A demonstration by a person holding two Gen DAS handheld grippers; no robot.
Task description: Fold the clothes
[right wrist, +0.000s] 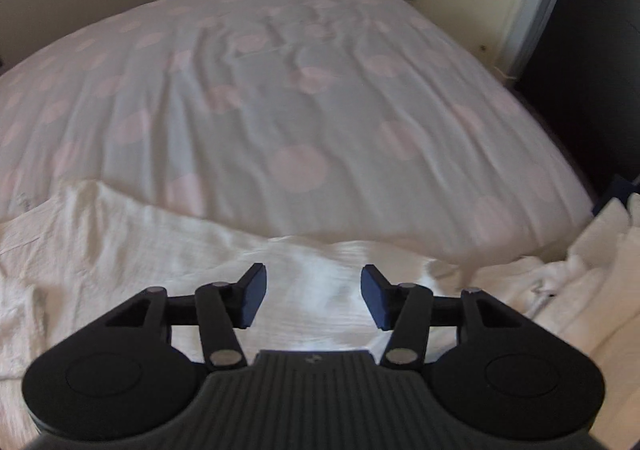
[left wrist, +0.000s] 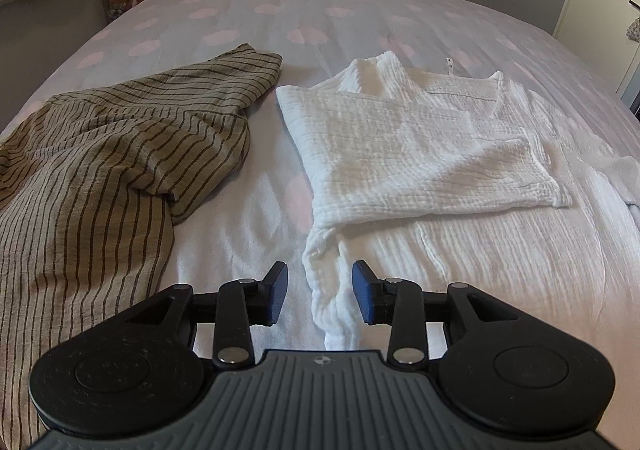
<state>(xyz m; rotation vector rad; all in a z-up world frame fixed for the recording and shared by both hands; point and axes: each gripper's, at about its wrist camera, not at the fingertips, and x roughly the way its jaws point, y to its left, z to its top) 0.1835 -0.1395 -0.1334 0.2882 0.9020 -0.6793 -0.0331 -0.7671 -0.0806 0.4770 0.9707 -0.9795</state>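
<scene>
Dotted bed (left wrist: 304, 10), white garment (left wrist: 420, 154) beneath parted left tongs (left wrist: 320, 296)

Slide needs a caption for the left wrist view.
Open left gripper above a partly folded white crinkled garment; striped olive linen shirt waits alongside.

A white garment (left wrist: 420, 154) lies partly folded on the dotted bed cover (left wrist: 280, 18). Just left of it, apart from it, lies a crumpled striped garment (left wrist: 120, 154). Over the white garment's near edge the left gripper (left wrist: 320, 298) hangs with jaws apart, pads clear of the cloth.
</scene>
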